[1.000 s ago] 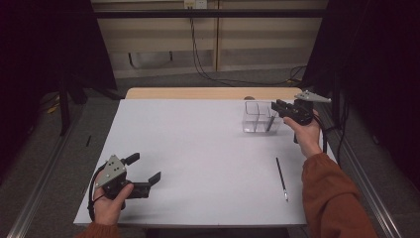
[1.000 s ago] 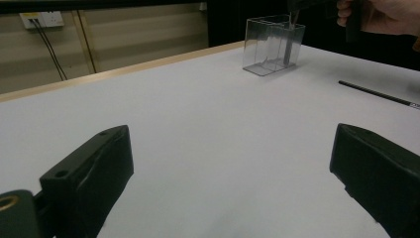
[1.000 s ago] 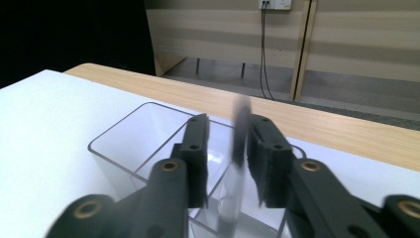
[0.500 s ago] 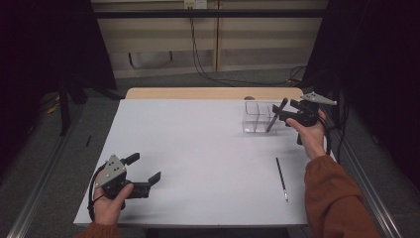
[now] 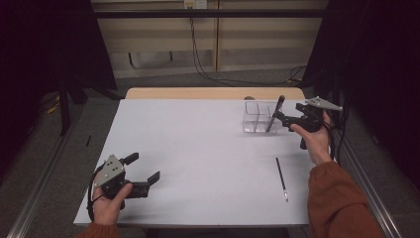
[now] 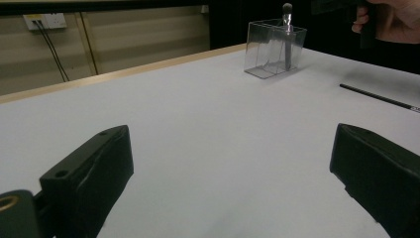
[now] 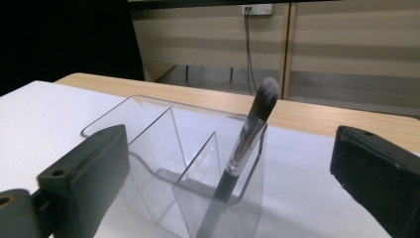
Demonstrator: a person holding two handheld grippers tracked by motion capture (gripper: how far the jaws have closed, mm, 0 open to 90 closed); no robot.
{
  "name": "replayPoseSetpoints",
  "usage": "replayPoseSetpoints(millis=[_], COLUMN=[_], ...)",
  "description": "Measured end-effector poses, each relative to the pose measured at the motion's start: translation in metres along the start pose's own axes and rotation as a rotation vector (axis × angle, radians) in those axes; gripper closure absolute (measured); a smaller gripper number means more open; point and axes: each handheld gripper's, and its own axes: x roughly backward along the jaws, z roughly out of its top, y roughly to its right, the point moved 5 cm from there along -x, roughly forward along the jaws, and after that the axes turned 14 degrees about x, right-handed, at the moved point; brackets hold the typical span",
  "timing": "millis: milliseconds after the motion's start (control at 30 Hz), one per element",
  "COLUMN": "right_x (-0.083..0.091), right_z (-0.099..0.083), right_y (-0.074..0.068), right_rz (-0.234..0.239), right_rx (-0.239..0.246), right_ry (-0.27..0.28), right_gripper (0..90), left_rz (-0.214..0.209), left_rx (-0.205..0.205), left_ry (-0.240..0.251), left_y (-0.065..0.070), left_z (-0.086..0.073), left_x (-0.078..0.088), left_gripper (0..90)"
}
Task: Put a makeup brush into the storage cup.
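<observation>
A clear plastic organizer (image 5: 255,118) with several compartments stands at the table's far right. A makeup brush (image 5: 275,112) with a dark handle and grey-tipped bristles (image 7: 268,89) leans upright in its right-hand compartment (image 7: 218,198). My right gripper (image 5: 286,115) hovers just right of the organizer. Its jaws have just been opening and now stand wide on either side of the brush (image 7: 242,144) without touching it. My left gripper (image 5: 143,167) rests open near the front left of the table, with nothing between its jaws (image 6: 228,148).
A thin black pencil-like stick (image 5: 281,178) lies on the white table top (image 5: 198,148) in front of the right hand, also seen as a dark stick (image 6: 379,97) from the left gripper. A bare wooden strip (image 5: 213,93) runs along the table's far edge.
The right gripper let go of the brush, which now leans in the organizer by itself; its jaws spread wide. The left hand and its gripper stayed put.
</observation>
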Motion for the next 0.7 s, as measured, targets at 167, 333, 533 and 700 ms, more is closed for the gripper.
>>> replayPoseSetpoints(millis=[167,333,533,700], right_x=[0.007,0.016,0.025,0.036], right_z=[-0.004,-0.002,-0.005,-0.005], right_y=[-0.001,-0.005,-0.010,-0.016], right_rz=[-0.004,0.002,0.000,-0.002], right_rx=[0.010,0.021,0.017,0.040], right_ry=[0.003,0.012,0.016,0.009], right_gripper=[0.0,0.5,0.6,0.2], left_rz=[0.002,0.002,0.003,0.004], left_rx=[0.001,0.001,0.003,-0.003], left_ry=[0.003,0.000,0.006,0.007], left_y=[0.000,0.000,-0.001,-0.001], left_z=[0.000,0.000,0.001,0.001], left_x=[0.000,0.000,0.000,0.001], left_gripper=[3.1,3.1,3.2,3.2])
